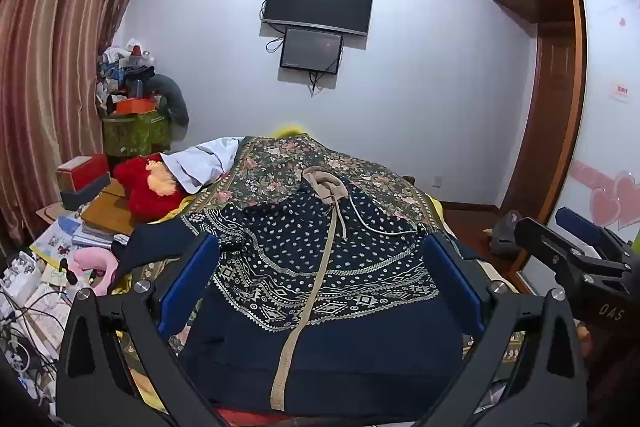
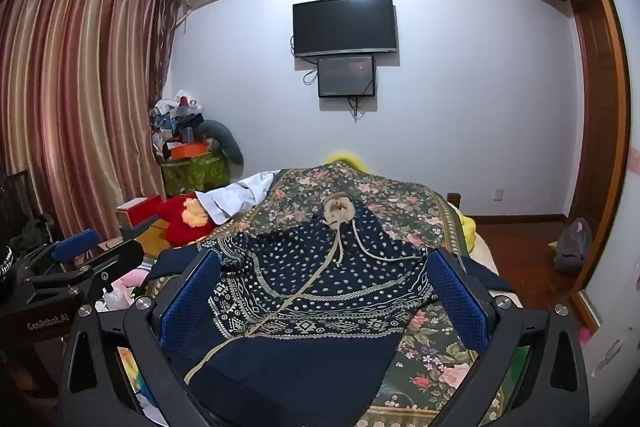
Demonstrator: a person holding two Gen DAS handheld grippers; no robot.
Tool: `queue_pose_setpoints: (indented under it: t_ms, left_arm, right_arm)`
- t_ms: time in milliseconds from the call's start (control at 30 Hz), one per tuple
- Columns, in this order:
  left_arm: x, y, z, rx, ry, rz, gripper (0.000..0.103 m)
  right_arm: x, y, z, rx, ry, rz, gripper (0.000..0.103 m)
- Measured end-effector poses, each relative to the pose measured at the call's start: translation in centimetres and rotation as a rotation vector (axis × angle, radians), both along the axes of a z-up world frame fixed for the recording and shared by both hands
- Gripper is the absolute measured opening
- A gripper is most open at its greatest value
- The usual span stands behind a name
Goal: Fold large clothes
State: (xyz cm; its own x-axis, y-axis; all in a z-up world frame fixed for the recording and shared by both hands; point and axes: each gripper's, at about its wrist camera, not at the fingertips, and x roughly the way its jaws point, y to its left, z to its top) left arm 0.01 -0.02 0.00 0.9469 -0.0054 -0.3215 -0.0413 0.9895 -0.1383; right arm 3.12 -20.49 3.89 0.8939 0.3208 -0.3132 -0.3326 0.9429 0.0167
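Right now a navy hooded garment (image 1: 320,267) lies spread face-up on the bed (image 2: 436,359), on top of a dark floral bedspread (image 1: 280,167). Its tan hood lining (image 1: 324,187) points toward the far wall, a beige zipper band (image 1: 298,311) runs down the middle, and a white drawstring (image 1: 376,223) trails across the dotted chest. One sleeve (image 1: 156,239) reaches off toward the cluttered side of the bed.

The left tongs (image 1: 320,283) hover above the lower half of the garment, their blue pads spread wide apart with nothing between them. The right tongs (image 2: 324,295) hang beside them, likewise wide open and gripping nothing, over the garment's right edge.

A red plush toy (image 1: 148,191) and a white cloth (image 1: 208,163) sit near the bed's far left corner. Two dark screens (image 2: 346,27) hang on the wall ahead, with striped curtains (image 2: 80,99) to the left.
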Motion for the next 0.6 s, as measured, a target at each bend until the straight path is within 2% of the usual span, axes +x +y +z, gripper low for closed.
queue_pose_setpoints:
  t_ms: [133, 200, 600]
  left_arm:
    - [0.0, -0.5, 0.0, 0.008, 0.012, 0.01, 0.103]
    - [0.3, 0.5, 0.0, -0.031, 0.018, 0.014, 0.103]
    - [-0.1, 0.3, -0.2, -0.009, -0.004, 0.014, 0.103]
  right_arm:
    - [0.2, 0.1, 0.0, -0.006, 0.002, 0.0, 0.103]
    - [0.3, 0.1, -0.1, -0.006, 0.003, -0.002, 0.103]
    - [0.5, 0.1, 0.0, -0.003, 0.001, -0.003, 0.103]
